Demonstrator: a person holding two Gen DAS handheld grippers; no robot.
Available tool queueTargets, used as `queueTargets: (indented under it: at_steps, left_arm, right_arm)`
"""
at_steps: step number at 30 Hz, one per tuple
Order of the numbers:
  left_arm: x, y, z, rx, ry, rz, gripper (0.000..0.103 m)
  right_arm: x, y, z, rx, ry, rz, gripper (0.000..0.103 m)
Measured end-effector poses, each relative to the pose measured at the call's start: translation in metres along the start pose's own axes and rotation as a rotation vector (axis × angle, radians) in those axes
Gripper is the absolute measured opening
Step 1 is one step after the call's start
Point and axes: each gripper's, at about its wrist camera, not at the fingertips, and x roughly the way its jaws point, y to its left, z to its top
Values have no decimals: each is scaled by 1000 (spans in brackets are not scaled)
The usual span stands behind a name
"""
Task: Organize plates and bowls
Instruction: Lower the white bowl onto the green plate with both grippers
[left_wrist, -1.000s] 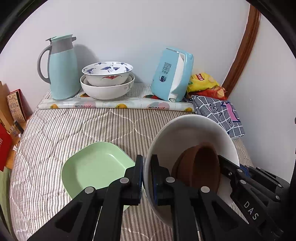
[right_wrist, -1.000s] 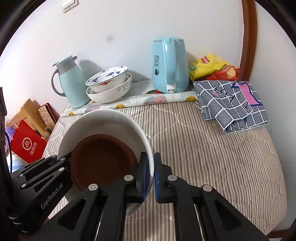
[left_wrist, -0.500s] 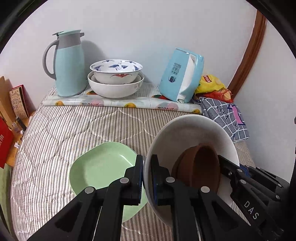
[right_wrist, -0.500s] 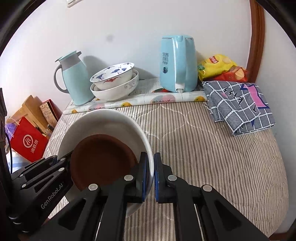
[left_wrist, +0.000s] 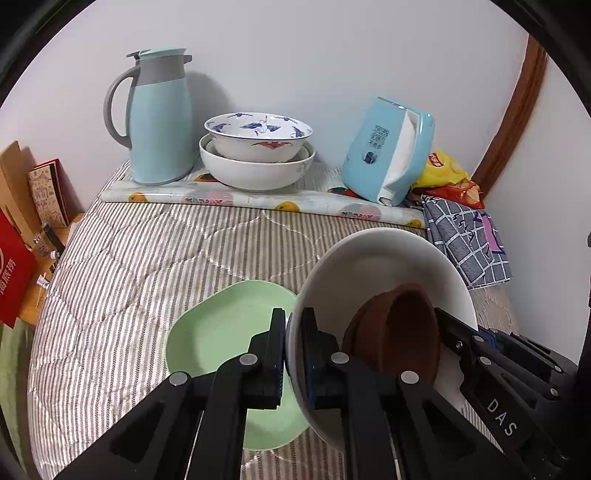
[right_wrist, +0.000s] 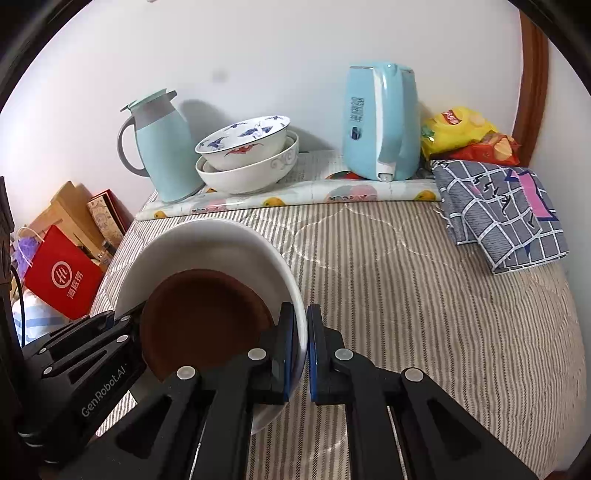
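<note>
A large white bowl (left_wrist: 373, 266) with a small brown bowl (left_wrist: 402, 332) inside is held in the air between both grippers. My left gripper (left_wrist: 293, 354) is shut on its left rim. My right gripper (right_wrist: 306, 350) is shut on its right rim; the white bowl (right_wrist: 207, 243) and brown bowl (right_wrist: 203, 317) also show in the right wrist view. A light green plate (left_wrist: 221, 332) lies on the striped bed below the left gripper. At the back, a blue-patterned bowl (left_wrist: 258, 134) sits nested in a white bowl (left_wrist: 255, 171).
A teal thermos jug (left_wrist: 159, 118) stands left of the stacked bowls, a blue kettle (left_wrist: 388, 151) right of them, on a fruit-print mat (left_wrist: 258, 201). Snack bags (right_wrist: 469, 136) and a checked cloth (right_wrist: 506, 218) lie at the right. A red bag (right_wrist: 62, 280) and boxes stand off the bed's left edge.
Both grippers have carried the white bowl forward toward the stacked bowls at the back, which now look nearer. The grips on the rim are unchanged.
</note>
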Motion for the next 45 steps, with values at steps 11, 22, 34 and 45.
queueTargets:
  at_steps: [11,22,34,45]
  left_arm:
    - [8,17,1,-25,15,9,9]
    - [18,34,-1,-46,34,25,9]
    - [28,52,-6,-62,56,42,9]
    - [38,65,-10,-78,82,55,9]
  right_arm:
    - [15,13,1,-19,21,4,7]
    - [31,27,-2,-40,48,13,7]
    - [49,40,-6,-60,77,26,7]
    - [64,49,-11,-76,106,35,7]
